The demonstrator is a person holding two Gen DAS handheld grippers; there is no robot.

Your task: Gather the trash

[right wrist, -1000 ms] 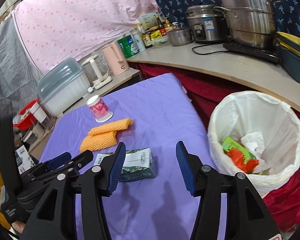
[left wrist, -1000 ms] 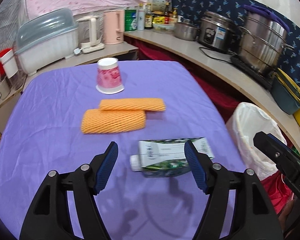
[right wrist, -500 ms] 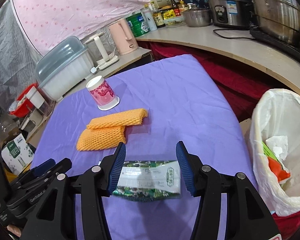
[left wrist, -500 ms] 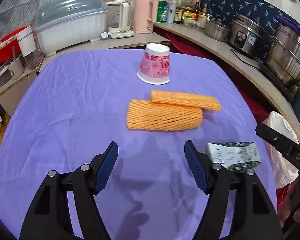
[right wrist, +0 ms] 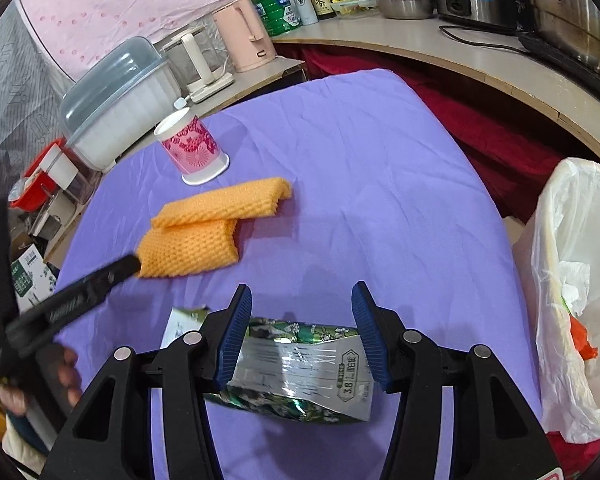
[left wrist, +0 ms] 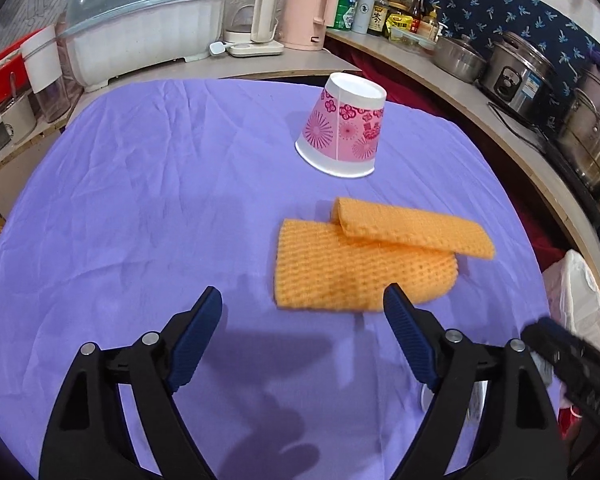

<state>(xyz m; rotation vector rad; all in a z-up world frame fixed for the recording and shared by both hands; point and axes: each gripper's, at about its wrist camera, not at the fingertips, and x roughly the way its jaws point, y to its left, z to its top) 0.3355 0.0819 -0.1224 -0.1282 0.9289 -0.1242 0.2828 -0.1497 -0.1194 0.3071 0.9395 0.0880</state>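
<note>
Over the purple table (right wrist: pixel 380 160), the right gripper (right wrist: pixel 302 330) straddles the carton (right wrist: pixel 300 372), unclenched; next, clench. At ten o'clock, the left gripper (left wrist: pixel 302 334), empty jaws opening, nears the foam net (left wrist: pixel 356 268).

Worktop (right wrist: pixel 380 160) fills mid-frame in my right wrist view. Upturned cup (right wrist: pixel 192 150) stands on it, upper left. Two foam sleeves (right wrist: pixel 204 232) lie just below the cup, the upper one overlapping the lower. Flattened carton (right wrist: pixel 300 372) lies on the worktop at lower centre, between the fingers of my right claw (right wrist: pixel 300 320). Bin bag (right wrist: pixel 572 300) sits off the worktop's right edge, scraps inside. Counter (right wrist: pixel 480 64) curves behind, upper right. My left claw (left wrist: pixel 302 328) hangs just below the sleeves, opening, nothing in it.
</note>
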